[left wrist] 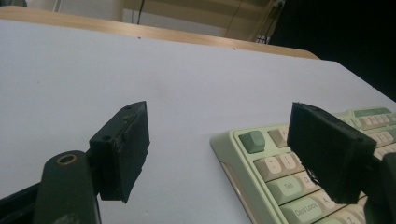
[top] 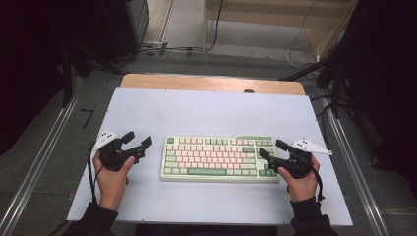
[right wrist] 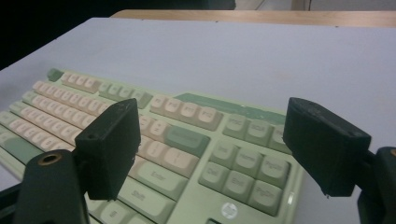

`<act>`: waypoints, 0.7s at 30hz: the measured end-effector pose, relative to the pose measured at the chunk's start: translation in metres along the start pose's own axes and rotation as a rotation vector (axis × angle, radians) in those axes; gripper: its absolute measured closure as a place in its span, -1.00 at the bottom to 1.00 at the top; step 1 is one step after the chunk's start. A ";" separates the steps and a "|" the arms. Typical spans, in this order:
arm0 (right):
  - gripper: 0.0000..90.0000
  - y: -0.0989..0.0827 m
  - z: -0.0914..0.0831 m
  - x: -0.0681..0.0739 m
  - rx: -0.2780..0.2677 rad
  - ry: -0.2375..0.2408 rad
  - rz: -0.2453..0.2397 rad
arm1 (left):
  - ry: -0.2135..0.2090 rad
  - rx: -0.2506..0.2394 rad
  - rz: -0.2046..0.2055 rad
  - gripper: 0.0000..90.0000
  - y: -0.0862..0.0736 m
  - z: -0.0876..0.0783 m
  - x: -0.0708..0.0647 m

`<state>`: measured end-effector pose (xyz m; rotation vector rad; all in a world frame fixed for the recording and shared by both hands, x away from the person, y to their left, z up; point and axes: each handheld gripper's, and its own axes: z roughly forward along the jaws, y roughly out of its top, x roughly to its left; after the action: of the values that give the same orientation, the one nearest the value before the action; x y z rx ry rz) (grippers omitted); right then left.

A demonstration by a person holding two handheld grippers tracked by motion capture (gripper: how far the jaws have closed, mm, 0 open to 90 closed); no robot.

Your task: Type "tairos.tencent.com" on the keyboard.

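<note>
One green-and-pink keyboard [top: 219,158] lay flat at the near centre of the pale sheet covering the wooden table [top: 211,82], flanked by two hand-held units, the left gripper [top: 137,141] beside its left end and the right gripper [top: 272,149] over its right end, both jaws spread wide, gripping nothing.

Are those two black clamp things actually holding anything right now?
No. The left hand-held gripper and the right hand-held gripper both stand open and empty, one at each end of the keyboard.
</note>
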<state>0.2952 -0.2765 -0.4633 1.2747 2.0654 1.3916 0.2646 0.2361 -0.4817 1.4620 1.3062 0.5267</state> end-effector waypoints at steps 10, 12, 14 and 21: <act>-0.61 -0.010 -0.025 -0.036 -0.008 -0.104 0.044 | 0.026 0.027 0.019 -0.52 -0.002 -0.005 0.004; -0.61 -0.012 -0.031 -0.045 -0.012 -0.124 0.058 | 0.036 0.031 0.016 -0.52 -0.003 -0.006 0.006; -0.61 -0.016 -0.037 -0.053 -0.015 -0.147 0.072 | 0.044 0.033 0.014 -0.52 -0.003 -0.007 0.008; -0.61 -0.023 -0.047 -0.069 -0.008 -0.195 0.099 | 0.084 0.047 0.016 -0.53 -0.005 -0.008 0.015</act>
<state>0.2885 -0.3624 -0.4751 1.4646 1.8890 1.2590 0.2603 0.2526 -0.4877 1.5038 1.3821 0.5764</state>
